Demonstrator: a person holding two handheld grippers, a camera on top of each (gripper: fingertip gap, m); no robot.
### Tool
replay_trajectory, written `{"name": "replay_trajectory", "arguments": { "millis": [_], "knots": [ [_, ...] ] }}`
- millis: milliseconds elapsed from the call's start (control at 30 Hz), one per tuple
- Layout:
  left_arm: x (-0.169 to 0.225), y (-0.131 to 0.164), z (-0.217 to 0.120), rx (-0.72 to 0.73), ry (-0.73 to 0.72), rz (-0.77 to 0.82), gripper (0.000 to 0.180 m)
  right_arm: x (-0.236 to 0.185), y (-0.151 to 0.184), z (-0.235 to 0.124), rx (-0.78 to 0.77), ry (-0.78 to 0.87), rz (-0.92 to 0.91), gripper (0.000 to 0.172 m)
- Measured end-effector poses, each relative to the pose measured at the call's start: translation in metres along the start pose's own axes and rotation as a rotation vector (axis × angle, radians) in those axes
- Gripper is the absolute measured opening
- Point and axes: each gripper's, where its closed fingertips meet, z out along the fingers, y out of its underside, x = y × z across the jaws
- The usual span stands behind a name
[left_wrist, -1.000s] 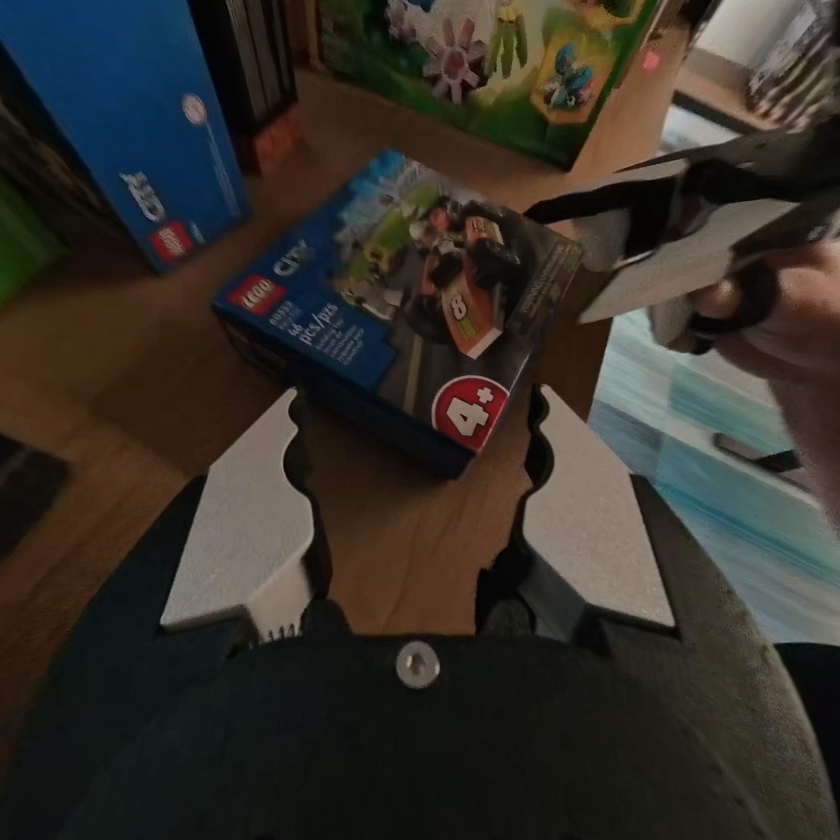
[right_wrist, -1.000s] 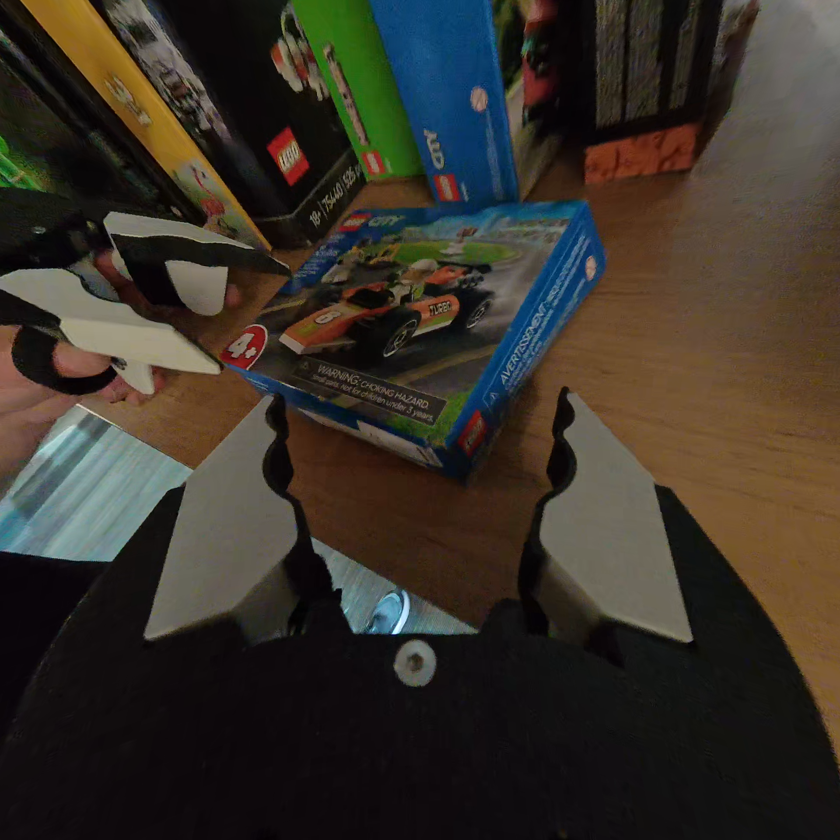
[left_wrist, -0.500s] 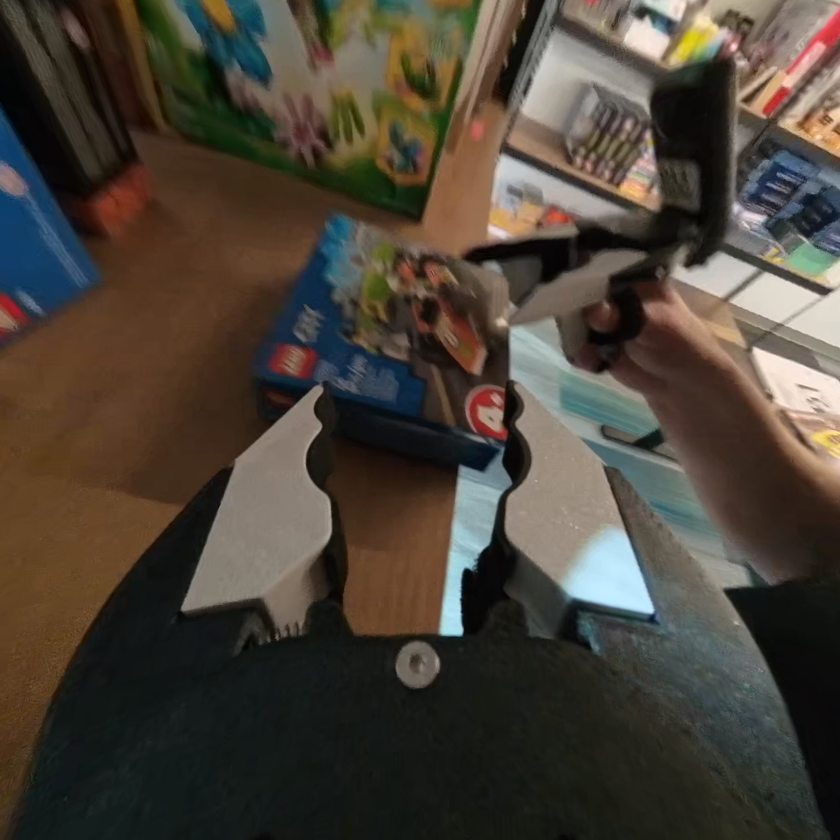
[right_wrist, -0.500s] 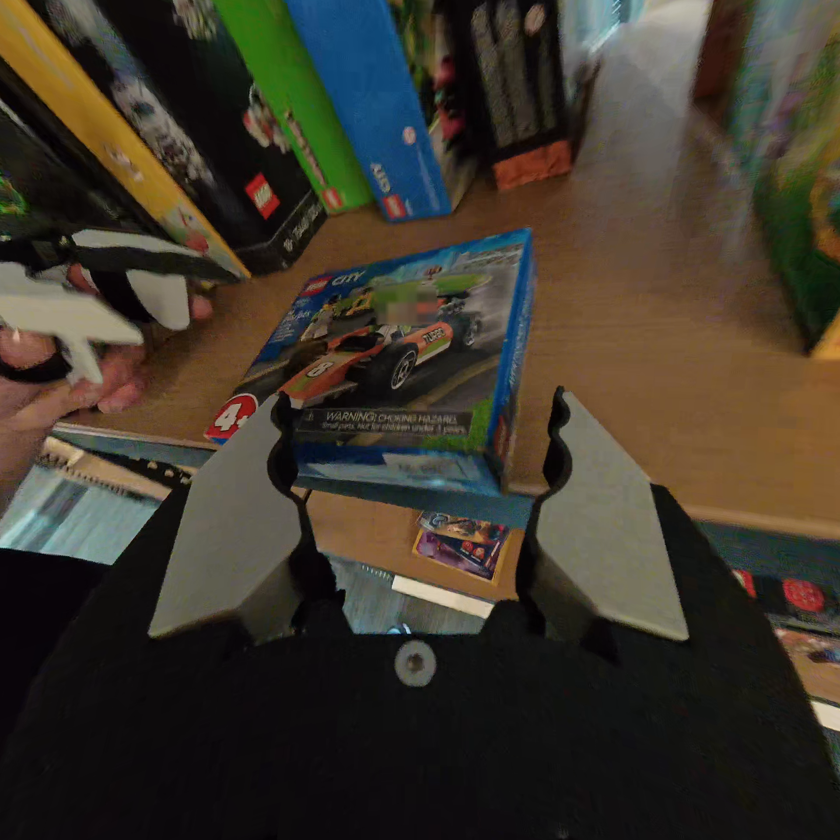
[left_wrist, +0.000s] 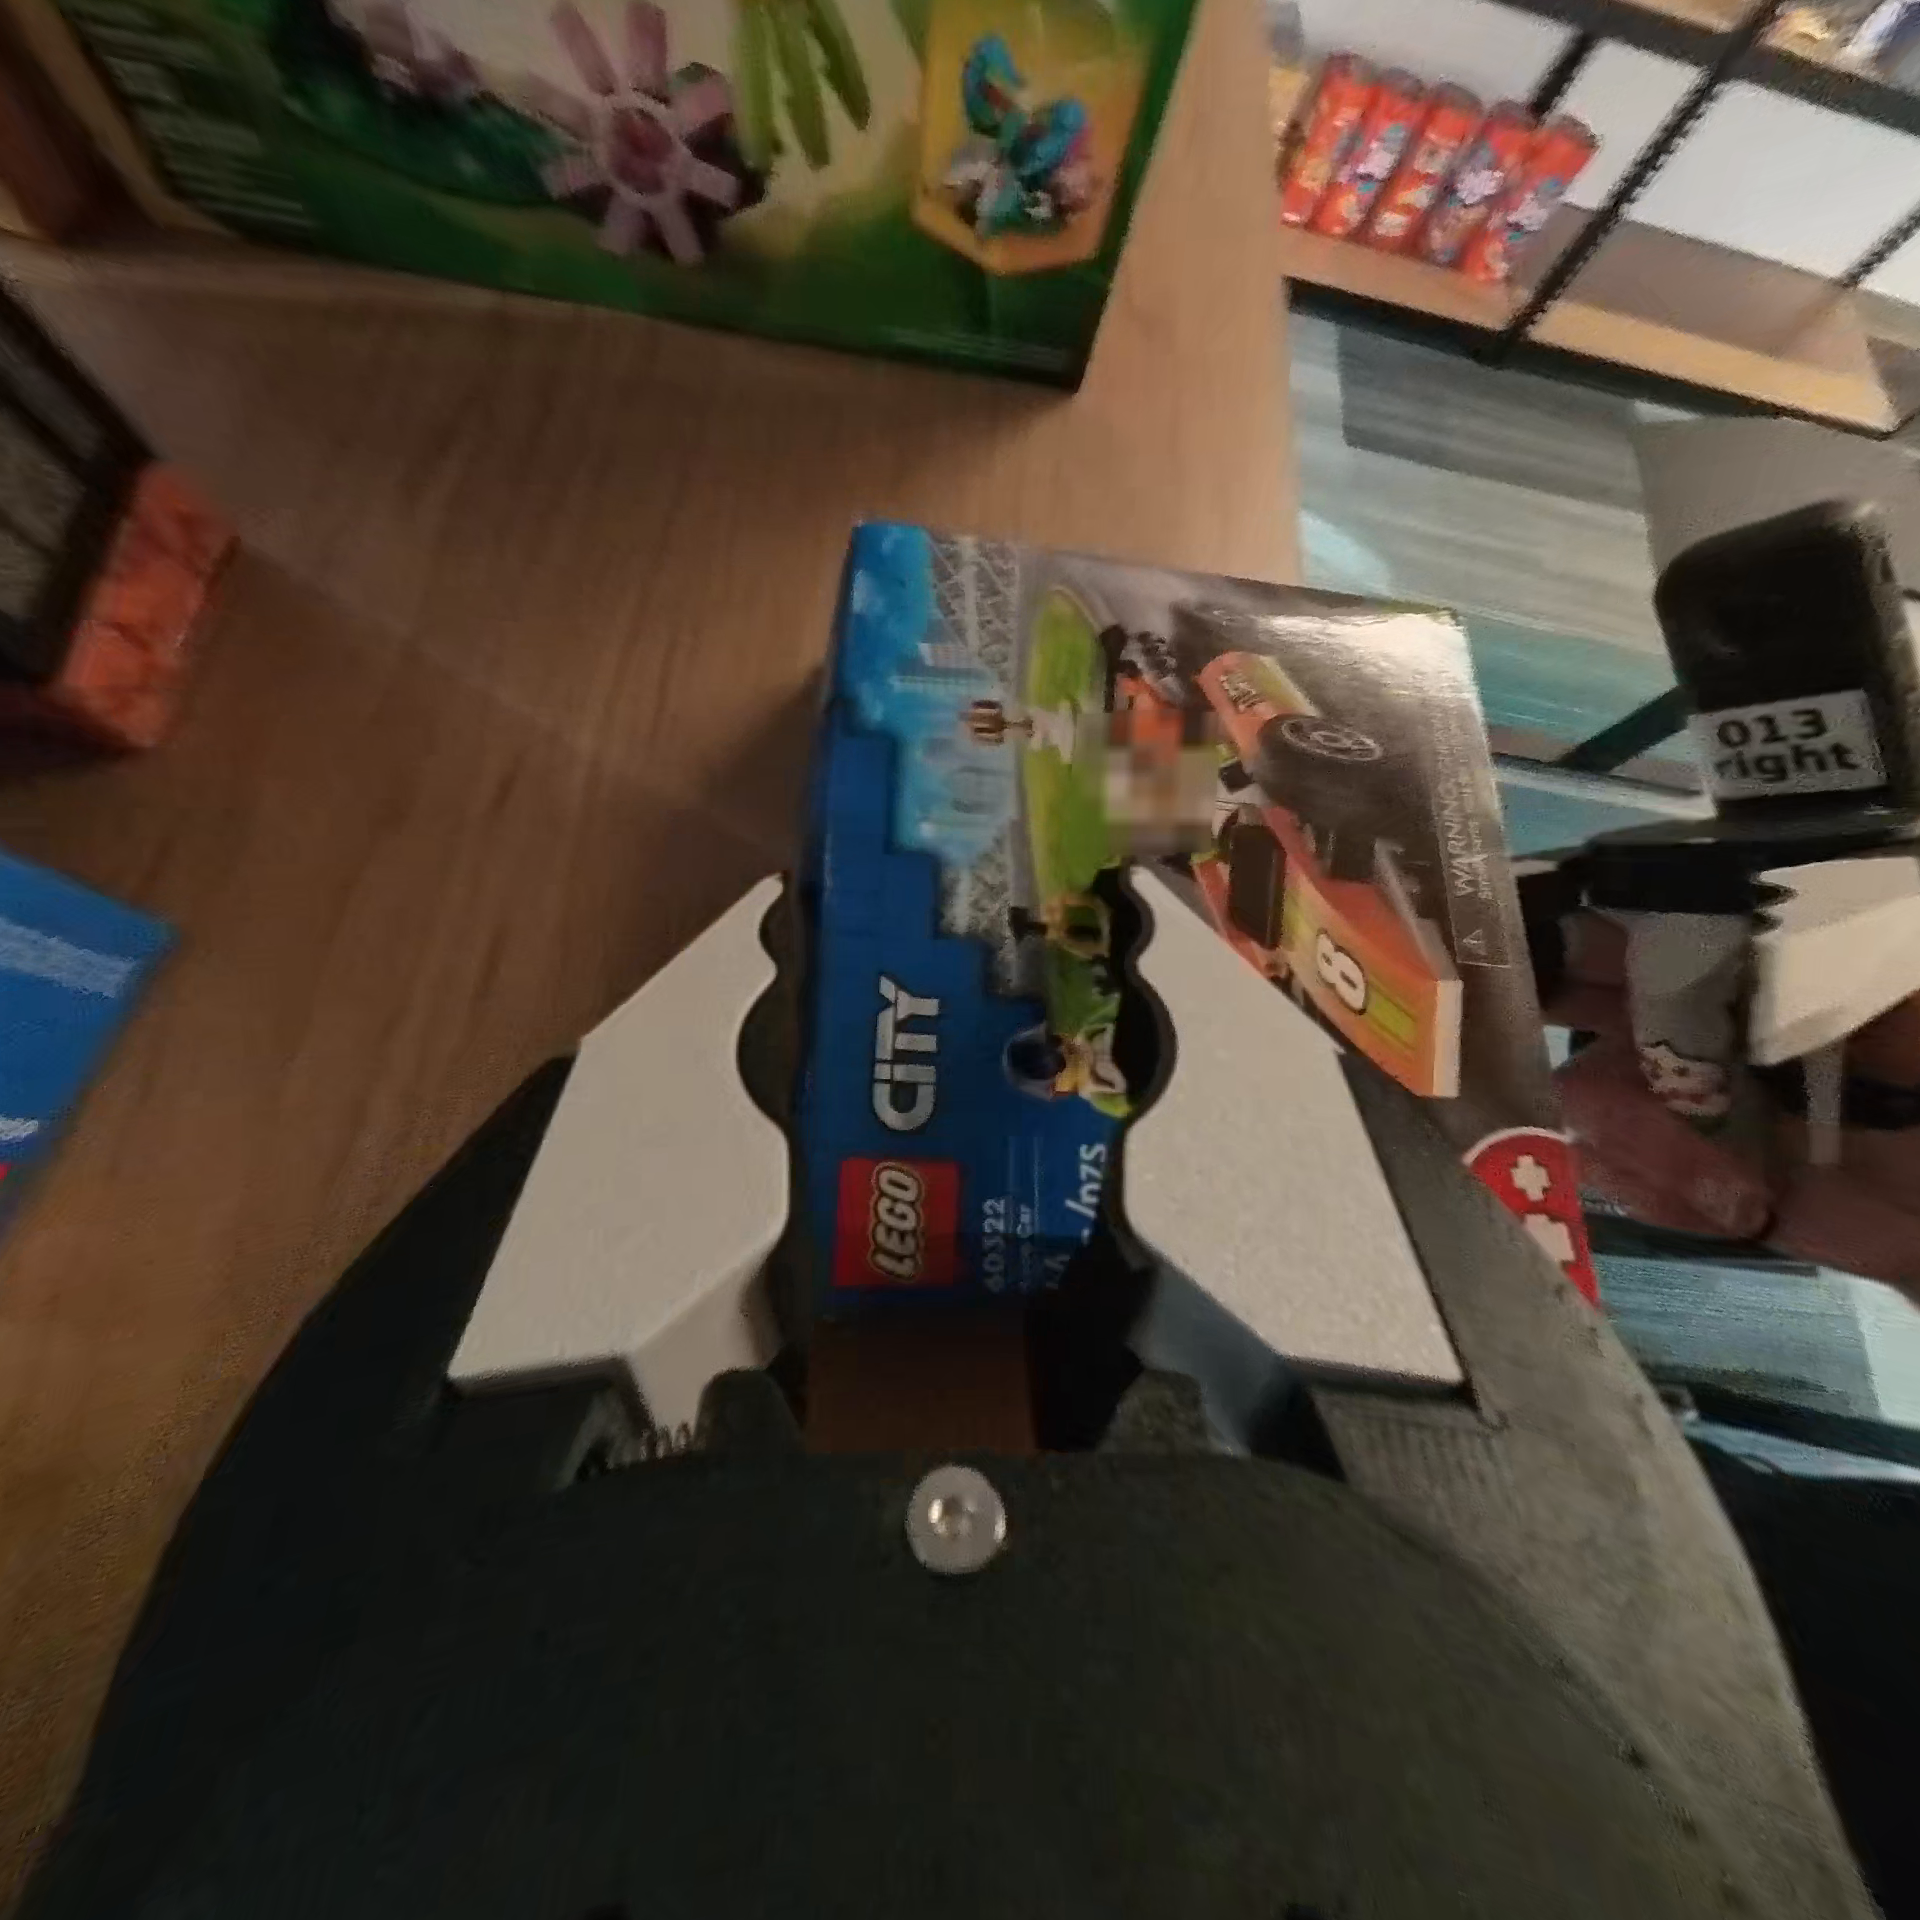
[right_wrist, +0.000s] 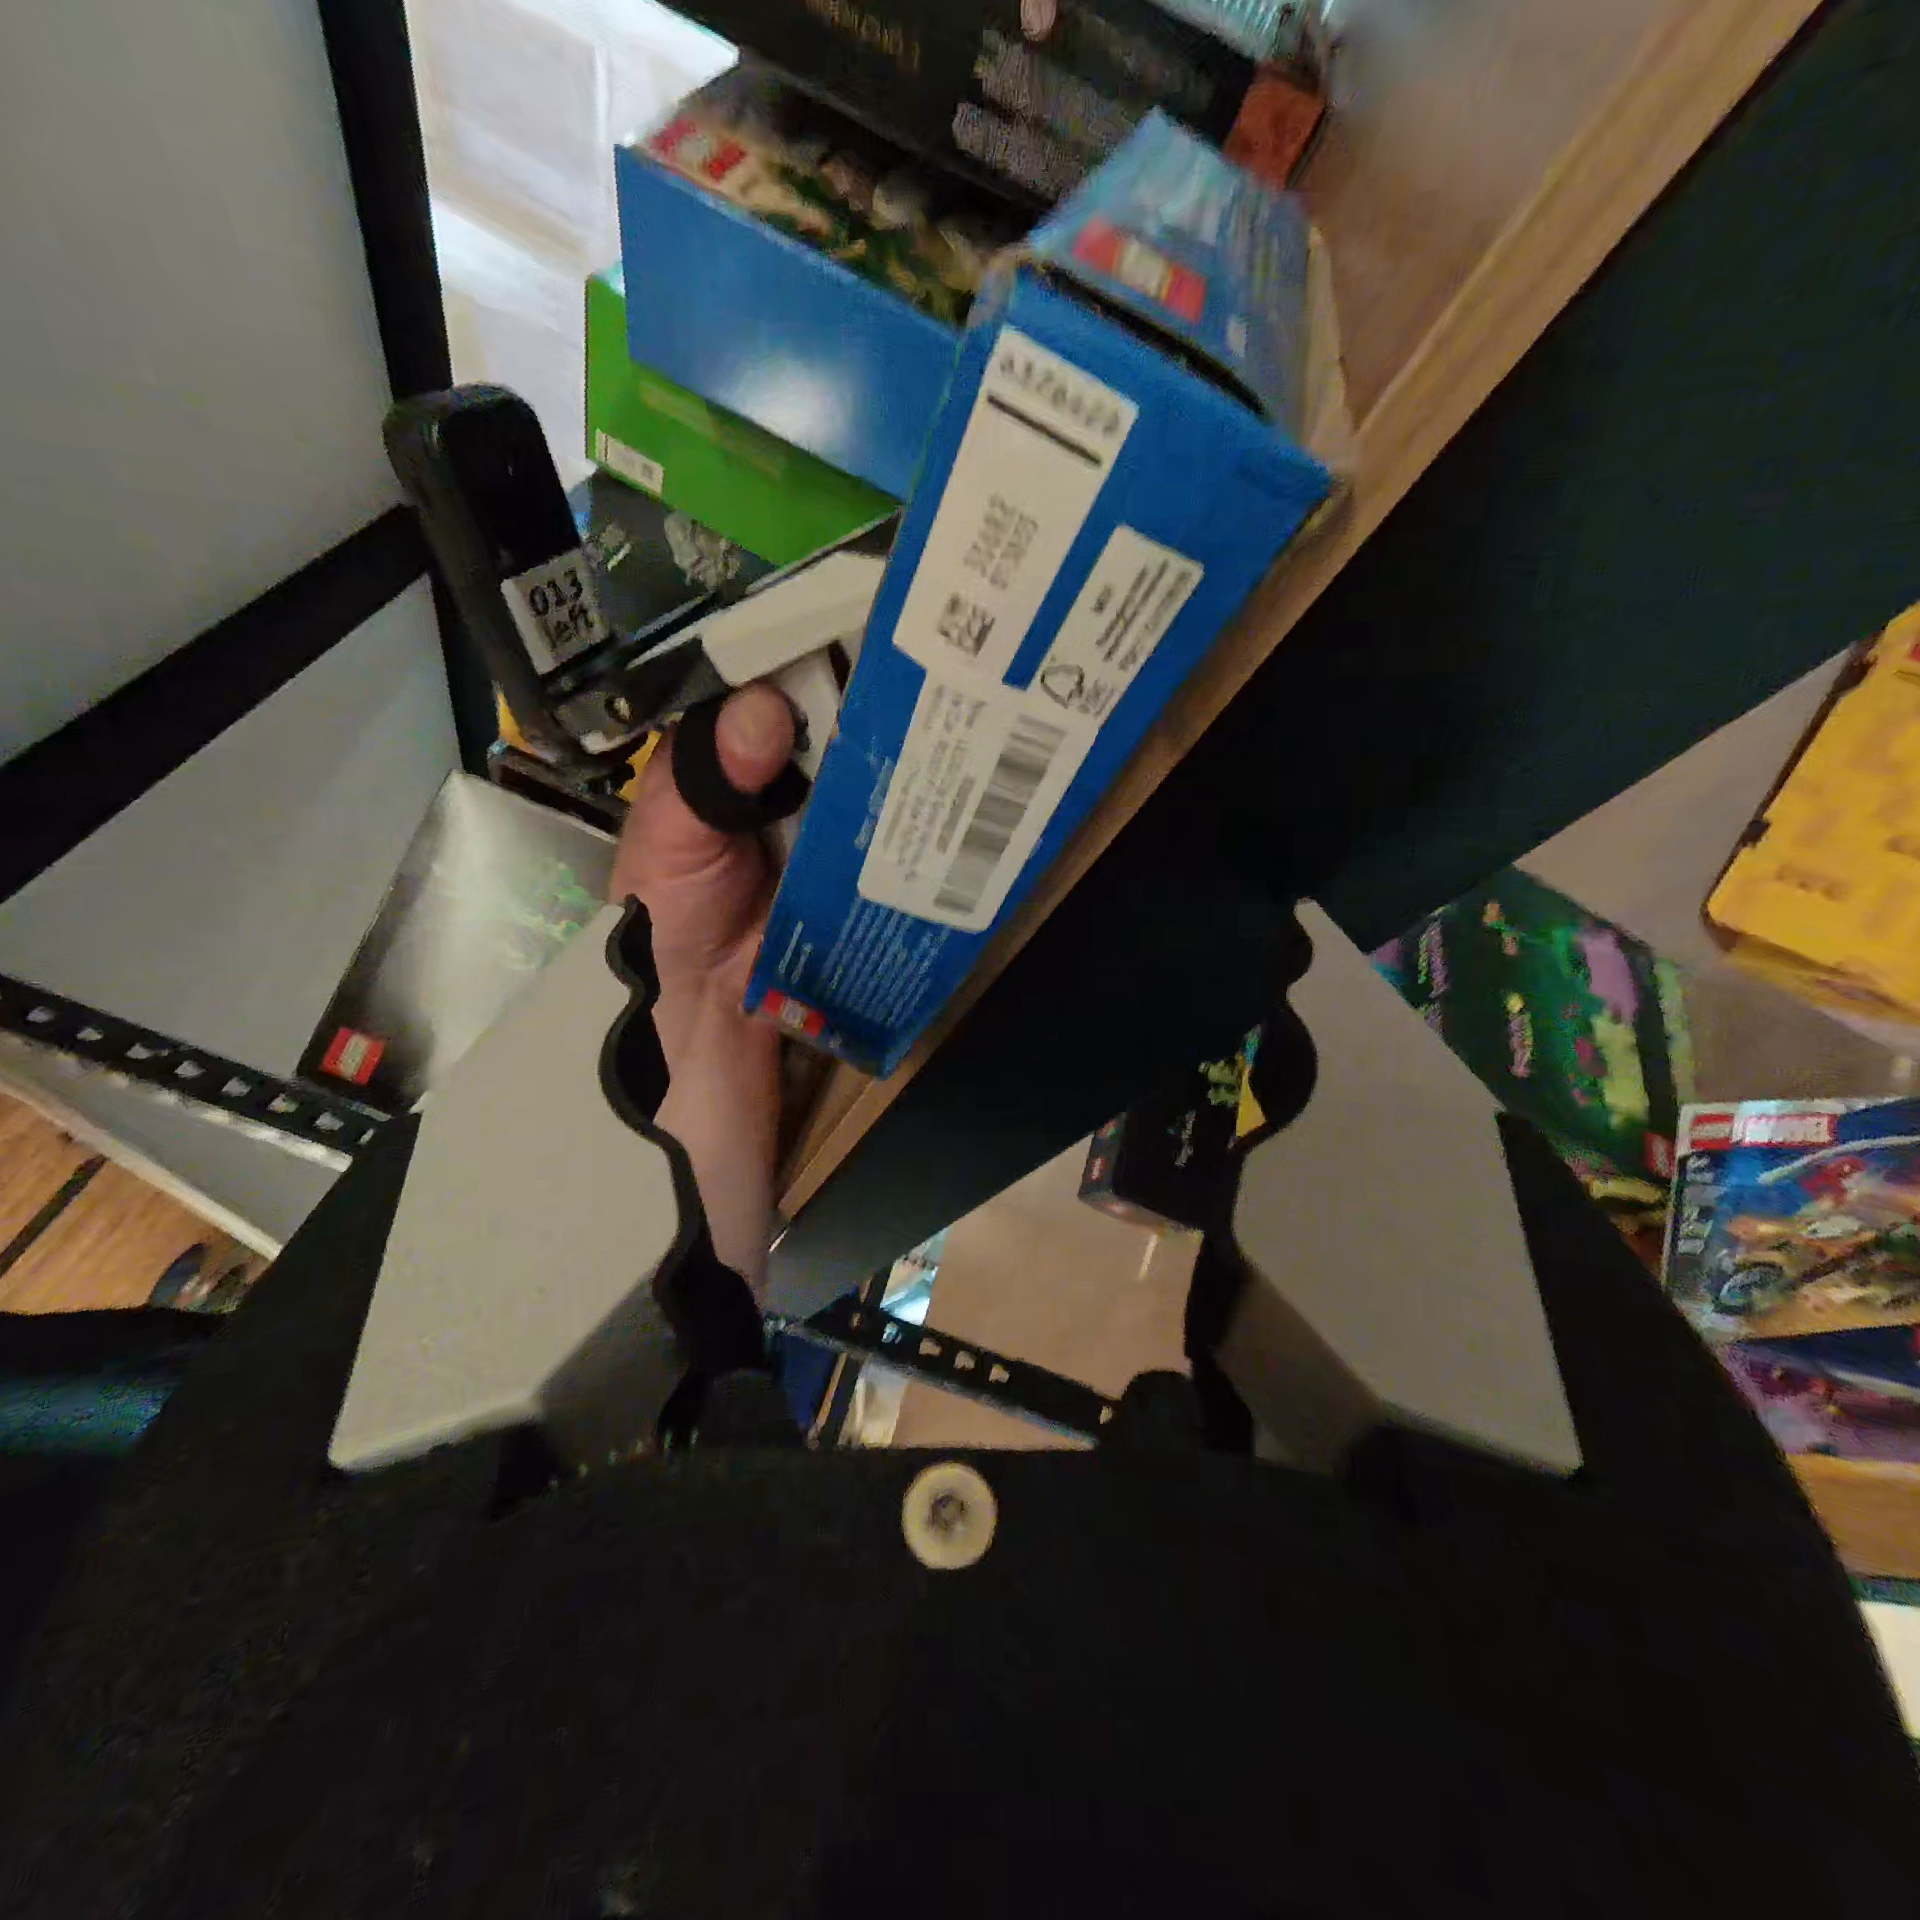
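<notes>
Left tool (left_wrist: 956, 904): clamped on the blue cardboard toy box with a racing car picture (left_wrist: 1049, 894), both white fingers pressed to its faces.
Box: lifted, tilted over the edge of the wooden shelf (left_wrist: 436, 665).
Right tool (right_wrist: 961, 1023): wide open, bare, below the box's barcoded end (right_wrist: 1023, 665).
Nearby: large green box (left_wrist: 644, 156) behind.
</notes>
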Motion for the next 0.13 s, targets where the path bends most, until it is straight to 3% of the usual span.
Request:
{"name": "replay_trajectory", "arguments": {
  "millis": [133],
  "knots": [
    [0.027, 0.0, 0.006, -0.008, 0.054, 0.058, 0.054, -0.001, -0.007, -0.002, 0.042, 0.0, 0.007, 0.113]
  ]
}}
